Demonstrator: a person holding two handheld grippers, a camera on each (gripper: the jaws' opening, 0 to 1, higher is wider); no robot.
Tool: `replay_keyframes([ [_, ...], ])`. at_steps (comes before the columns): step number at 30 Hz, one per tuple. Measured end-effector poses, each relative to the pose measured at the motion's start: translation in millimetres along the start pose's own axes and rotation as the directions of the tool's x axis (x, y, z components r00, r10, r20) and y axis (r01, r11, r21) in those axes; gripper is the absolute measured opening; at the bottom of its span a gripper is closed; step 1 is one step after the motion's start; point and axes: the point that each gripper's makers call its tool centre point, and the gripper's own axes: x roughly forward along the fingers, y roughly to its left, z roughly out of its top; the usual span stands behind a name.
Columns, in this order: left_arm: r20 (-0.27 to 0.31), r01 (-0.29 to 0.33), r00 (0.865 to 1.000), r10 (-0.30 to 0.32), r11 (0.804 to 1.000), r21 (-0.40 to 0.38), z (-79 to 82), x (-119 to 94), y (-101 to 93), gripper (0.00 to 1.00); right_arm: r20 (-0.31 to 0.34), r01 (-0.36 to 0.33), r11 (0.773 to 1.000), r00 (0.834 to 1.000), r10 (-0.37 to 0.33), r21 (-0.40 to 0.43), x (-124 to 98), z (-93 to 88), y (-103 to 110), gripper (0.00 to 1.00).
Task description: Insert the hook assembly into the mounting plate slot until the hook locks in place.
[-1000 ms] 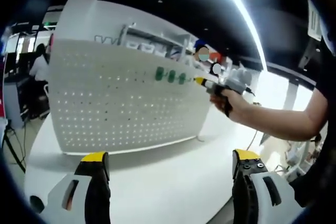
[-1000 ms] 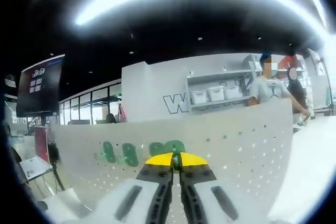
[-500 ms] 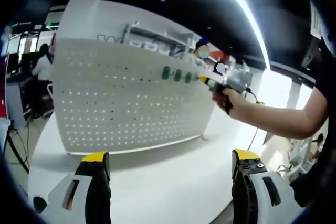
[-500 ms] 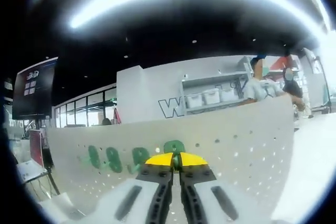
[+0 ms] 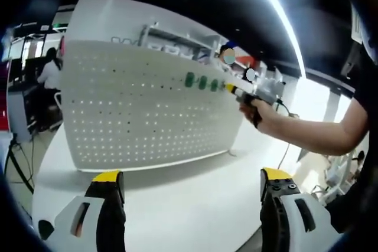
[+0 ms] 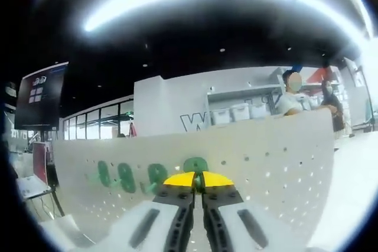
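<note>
Right gripper pinching green hook at pegboard — left gripper spread.

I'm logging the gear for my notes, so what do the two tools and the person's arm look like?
The left tool has pale grey jaws with black inner faces and yellow tips. The right tool matches: yellow tips, black fingers, grey body. The person's arm wears a dark short sleeve.

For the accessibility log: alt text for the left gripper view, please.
A hand holds the right gripper up to a white pegboard standing on a white table, beside three green hooks. The left gripper waits open below.
</note>
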Motion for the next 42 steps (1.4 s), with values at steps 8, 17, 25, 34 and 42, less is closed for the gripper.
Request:
replay_keyframes([
  [8,0.003,-0.008,1.000,0.008,1.000,-0.001,0.4,-1.7,1.3,0.96,0.013,0.010,1.000,1.000,-0.010,0.024,3.8,-0.7,-2.7,0.00],
  [17,-0.004,-0.020,1.000,0.020,1.000,-0.012,-6.4,-5.2,2.2,0.96,-0.027,0.010,0.994,1.000,-0.013,-0.105,4.7,-3.9,-1.2,0.01],
  [25,0.011,-0.026,1.000,0.026,1.000,-0.013,-2.2,-8.2,2.4,0.97,-0.051,0.034,0.998,0.998,-0.036,-0.052,-2.5,-3.6,-6.8,0.15],
  [34,0.023,-0.038,0.999,0.039,0.999,-0.018,-0.2,-15.2,4.3,0.98,0.004,0.046,0.998,0.999,-0.046,-0.048,-21.5,25.3,-10.4,0.24],
  [42,0.036,-0.042,0.998,0.042,0.999,-0.008,2.9,-20.1,2.3,1.00,-0.032,0.032,0.999,0.999,-0.033,-0.043,-48.5,25.3,-11.8,0.42],
])
